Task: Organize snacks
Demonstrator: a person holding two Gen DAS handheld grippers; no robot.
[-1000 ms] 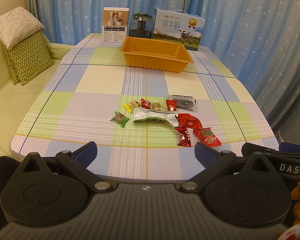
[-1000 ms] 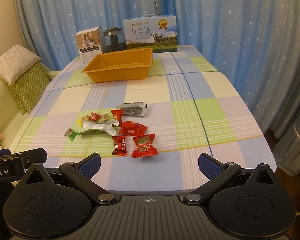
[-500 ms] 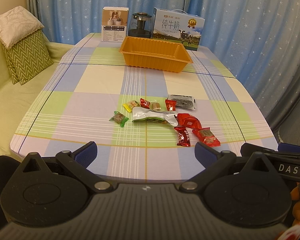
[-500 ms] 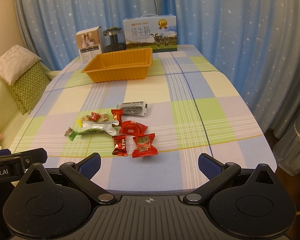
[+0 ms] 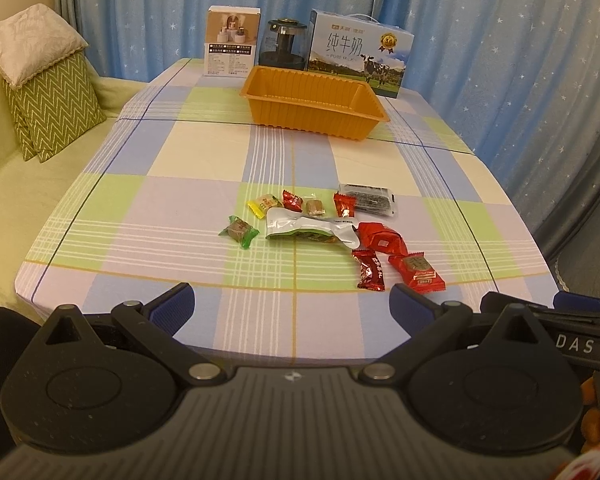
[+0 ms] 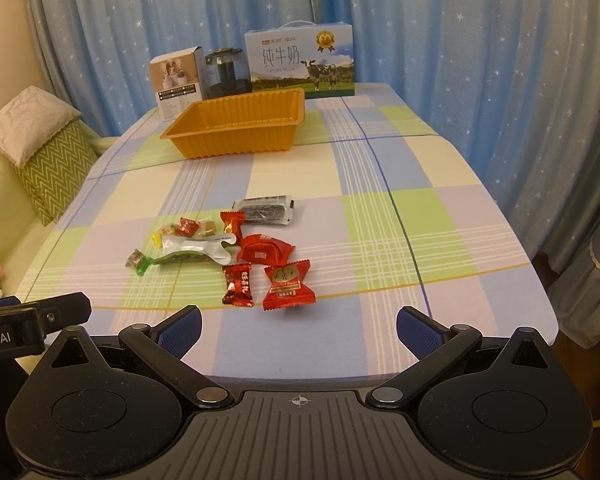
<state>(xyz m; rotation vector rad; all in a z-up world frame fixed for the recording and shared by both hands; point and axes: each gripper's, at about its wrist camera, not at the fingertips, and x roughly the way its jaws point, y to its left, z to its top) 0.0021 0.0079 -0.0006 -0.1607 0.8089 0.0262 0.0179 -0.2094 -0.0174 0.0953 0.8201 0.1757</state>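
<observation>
We face a checked table (image 5: 172, 184) with both grippers held back off its near edge, and everything we want lies straight ahead. The orange tray (image 5: 314, 110) sits toward the far edge, its long axis running across the table, open and with nothing in it that we can see. Between tray and snacks the cloth is bare, so we judge there is free room to carry things forward. The snacks (image 5: 332, 232) cluster near the middle, closer to the near edge. The green-and-white pouch (image 5: 310, 230) lies crosswise. The red square packet (image 6: 289, 285) and the dark red candy (image 6: 238, 285) are nearest us, just ahead of the right gripper (image 6: 299, 334), which we judge better placed. It is spread wide and holds nothing; so is the left gripper (image 5: 291, 314).
</observation>
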